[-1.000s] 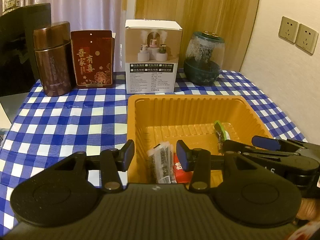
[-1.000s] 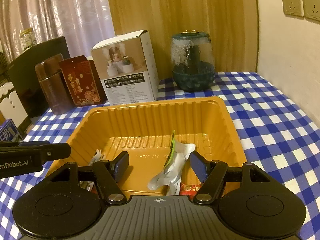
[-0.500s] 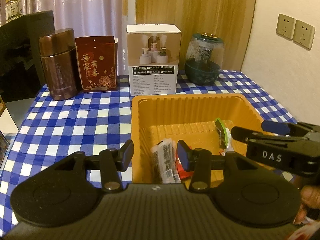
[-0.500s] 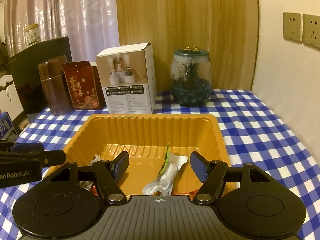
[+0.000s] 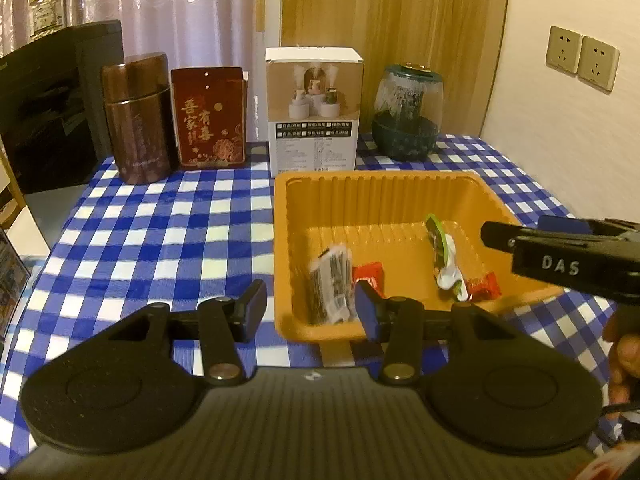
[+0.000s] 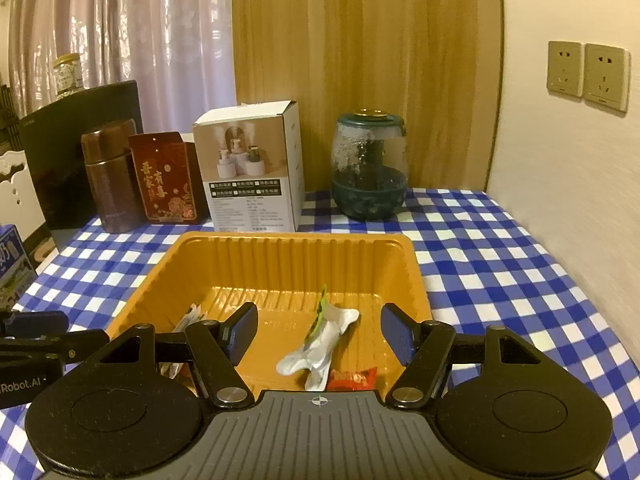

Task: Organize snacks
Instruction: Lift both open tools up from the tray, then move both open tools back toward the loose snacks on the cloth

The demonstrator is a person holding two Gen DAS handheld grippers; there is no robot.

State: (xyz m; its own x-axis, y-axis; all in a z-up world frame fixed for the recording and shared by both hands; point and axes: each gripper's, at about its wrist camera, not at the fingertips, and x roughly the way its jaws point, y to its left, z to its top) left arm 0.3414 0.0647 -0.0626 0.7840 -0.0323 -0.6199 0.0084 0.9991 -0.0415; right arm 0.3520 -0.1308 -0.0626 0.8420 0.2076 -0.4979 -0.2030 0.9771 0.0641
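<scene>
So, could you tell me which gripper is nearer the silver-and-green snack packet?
Right. The right gripper hangs open directly over the silver-and-green packet, while the left gripper sits at the orange tray's near-left corner.

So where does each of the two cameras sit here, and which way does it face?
Left wrist: on the left gripper, open, facing the orange tray from its near-left corner; the right gripper and some fingers show at right.
Right wrist: on the right gripper, open, facing the tray squarely; the left gripper's tip shows at left.
Shared: tray, white wrapper, back-row white box.
</scene>
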